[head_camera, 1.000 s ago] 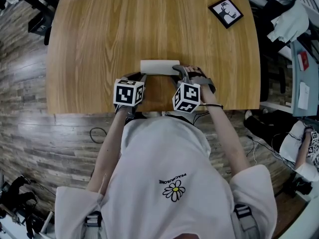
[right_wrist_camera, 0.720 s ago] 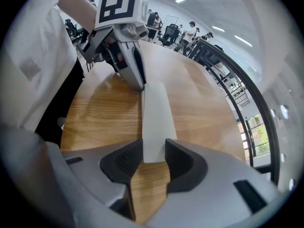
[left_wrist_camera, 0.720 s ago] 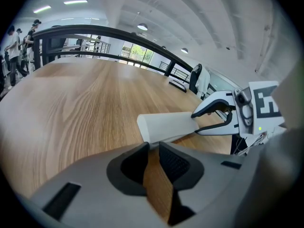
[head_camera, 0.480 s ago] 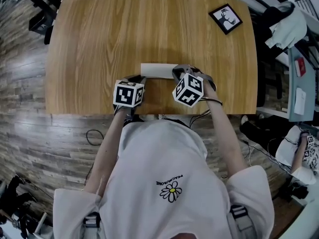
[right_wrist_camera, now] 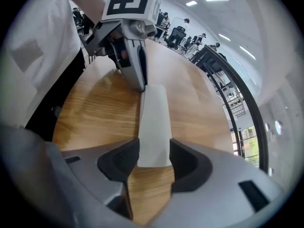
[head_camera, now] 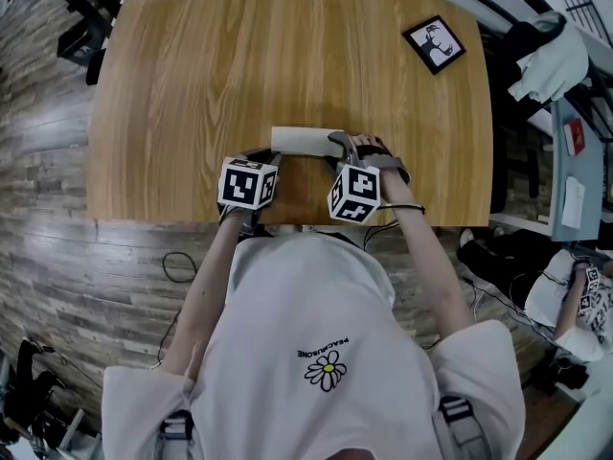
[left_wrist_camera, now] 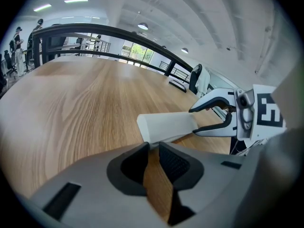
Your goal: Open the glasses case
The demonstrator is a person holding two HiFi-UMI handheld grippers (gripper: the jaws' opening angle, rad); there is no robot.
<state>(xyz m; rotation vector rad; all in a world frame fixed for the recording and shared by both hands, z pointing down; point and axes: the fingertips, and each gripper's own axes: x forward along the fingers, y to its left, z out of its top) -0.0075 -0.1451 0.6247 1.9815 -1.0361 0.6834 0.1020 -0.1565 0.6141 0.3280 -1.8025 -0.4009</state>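
A white glasses case (head_camera: 306,140) lies shut on the wooden table (head_camera: 239,56) close to its near edge. My left gripper (head_camera: 268,153) is at its left end; in the left gripper view the narrow jaws (left_wrist_camera: 152,145) pinch the corner of the case (left_wrist_camera: 168,124), with bare wood showing behind them. My right gripper (head_camera: 340,142) is at the right end. Its jaws (right_wrist_camera: 154,151) have just been opening and stand wide, with the end of the case (right_wrist_camera: 153,122) between the pads and a slight gap on the right.
A small black-framed picture (head_camera: 434,45) lies at the table's far right corner. The person's body is right against the near table edge (head_camera: 287,220). Furniture and clothing (head_camera: 551,46) crowd the floor to the right of the table.
Half a second ago the right gripper's marker cube was tipped up and to the right; it has swung back down. The case and the left gripper have not moved.
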